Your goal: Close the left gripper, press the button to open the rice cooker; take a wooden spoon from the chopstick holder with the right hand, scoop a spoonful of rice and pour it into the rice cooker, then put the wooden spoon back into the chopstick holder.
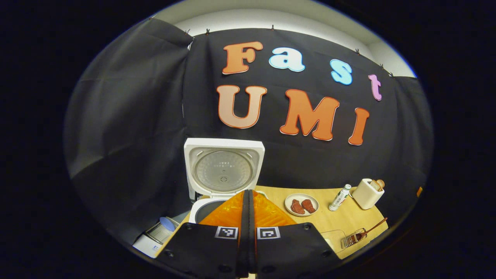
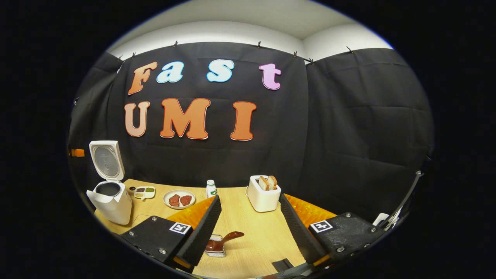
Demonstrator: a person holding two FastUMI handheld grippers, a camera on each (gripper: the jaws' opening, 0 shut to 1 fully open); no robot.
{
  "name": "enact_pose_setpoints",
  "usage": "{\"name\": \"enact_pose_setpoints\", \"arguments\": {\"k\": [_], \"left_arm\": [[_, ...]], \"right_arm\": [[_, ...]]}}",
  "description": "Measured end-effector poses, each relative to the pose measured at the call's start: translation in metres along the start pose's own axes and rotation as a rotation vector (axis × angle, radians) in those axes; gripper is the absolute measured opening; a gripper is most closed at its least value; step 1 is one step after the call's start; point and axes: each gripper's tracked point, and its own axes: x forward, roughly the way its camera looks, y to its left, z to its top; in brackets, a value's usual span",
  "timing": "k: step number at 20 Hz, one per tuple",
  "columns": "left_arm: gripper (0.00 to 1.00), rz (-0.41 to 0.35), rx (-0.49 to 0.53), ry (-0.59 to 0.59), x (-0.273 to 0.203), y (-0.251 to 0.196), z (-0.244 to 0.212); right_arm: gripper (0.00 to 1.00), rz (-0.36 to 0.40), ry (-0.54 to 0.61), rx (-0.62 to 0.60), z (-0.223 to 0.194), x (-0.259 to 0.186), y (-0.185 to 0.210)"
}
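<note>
The white rice cooker (image 1: 201,211) stands open right in front of my left gripper (image 1: 248,195), its lid (image 1: 224,170) raised upright. The left gripper's fingers are pressed together with nothing between them, just above the pot's rim. In the right gripper view the rice cooker (image 2: 110,201) sits at the table's far left. My right gripper (image 2: 250,199) is open and empty above the table. Below its left finger, the brown wooden spoon (image 2: 228,237) rests in the chopstick holder (image 2: 215,250). The same spoon (image 1: 372,228) and wire holder (image 1: 350,239) sit at the table's right front.
On the wooden table (image 2: 248,228) stand a plate of meat pieces (image 2: 179,199), a small white bottle (image 2: 210,188), a white toaster with bread (image 2: 264,195) and a small dish (image 2: 144,192). A white device (image 1: 155,237) lies left of the cooker. A clear container (image 1: 333,237) sits beside the holder.
</note>
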Motion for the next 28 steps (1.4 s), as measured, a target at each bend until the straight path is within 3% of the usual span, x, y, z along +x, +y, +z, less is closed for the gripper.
{"name": "enact_pose_setpoints", "arguments": {"k": [5, 12, 13, 15, 18, 22, 24, 25, 28], "left_arm": [[0.05, 0.037, 0.018, -0.057, -0.020, -0.003, 0.010], [0.06, 0.075, 0.060, -0.093, -0.039, 0.001, 0.005], [0.25, 0.081, 0.062, -0.104, -0.040, 0.004, 0.007], [0.30, 0.082, 0.055, -0.115, -0.045, 0.001, 0.007], [0.73, 0.065, 0.024, -0.115, -0.048, 0.003, 0.006], [0.78, 0.084, 0.020, -0.131, -0.058, 0.010, 0.007], [0.88, 0.100, 0.019, -0.140, -0.062, 0.013, 0.008], [1.00, 0.104, 0.013, -0.147, -0.066, 0.014, 0.011], [1.00, 0.124, 0.003, -0.166, -0.073, 0.021, 0.015]], "right_arm": [[0.96, 0.005, -0.009, 0.031, -0.009, 0.009, 0.003], [0.96, 0.015, 0.050, 0.138, -0.057, 0.043, 0.010], [0.96, 0.021, 0.058, 0.150, -0.064, 0.048, 0.012], [0.96, 0.026, 0.085, 0.174, -0.081, 0.058, 0.016], [0.96, 0.024, 0.147, 0.226, -0.116, 0.076, 0.023], [0.96, 0.059, 0.218, 0.327, -0.157, 0.093, 0.036], [0.96, 0.065, 0.251, 0.384, -0.173, 0.098, 0.040], [0.95, 0.067, 0.261, 0.416, -0.180, 0.099, 0.042], [0.95, 0.074, 0.293, 0.465, -0.196, 0.105, 0.052]]}}
